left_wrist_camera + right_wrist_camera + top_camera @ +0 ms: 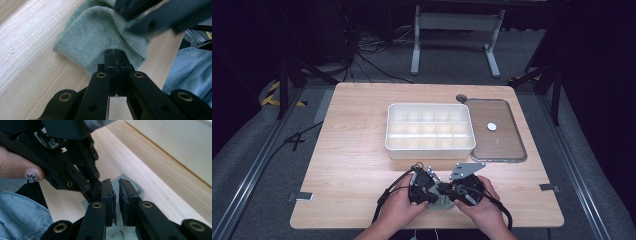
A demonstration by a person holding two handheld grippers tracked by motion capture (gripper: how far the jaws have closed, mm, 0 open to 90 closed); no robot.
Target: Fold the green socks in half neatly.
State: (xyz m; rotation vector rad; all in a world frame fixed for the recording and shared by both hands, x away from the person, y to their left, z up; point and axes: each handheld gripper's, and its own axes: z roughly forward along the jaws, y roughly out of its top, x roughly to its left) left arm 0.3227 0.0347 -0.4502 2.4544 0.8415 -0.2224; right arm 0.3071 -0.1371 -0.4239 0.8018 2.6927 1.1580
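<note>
A grey-green sock (95,35) lies on the wooden table close to its front edge, between the person's two hands (443,203). My left gripper (115,53) is shut on the sock's near edge, jaws pressed together on the fabric. In the high view the left gripper (432,192) and the right gripper (452,191) meet tip to tip over the sock. My right gripper (116,187) has its jaws nearly together with sock (131,185) fabric in the narrow slit between them. In the left gripper view the sock rises in a fold toward the right gripper's blurred jaws.
A white tray (430,150) with several empty compartments stands mid-table, beyond the hands. Right of it lies a clear lid (507,145) with a small white disc (491,127) on it. A grey round piece (461,98) sits by the lid's far corner. The person's denim-clad lap (190,67) lies past the table's front edge.
</note>
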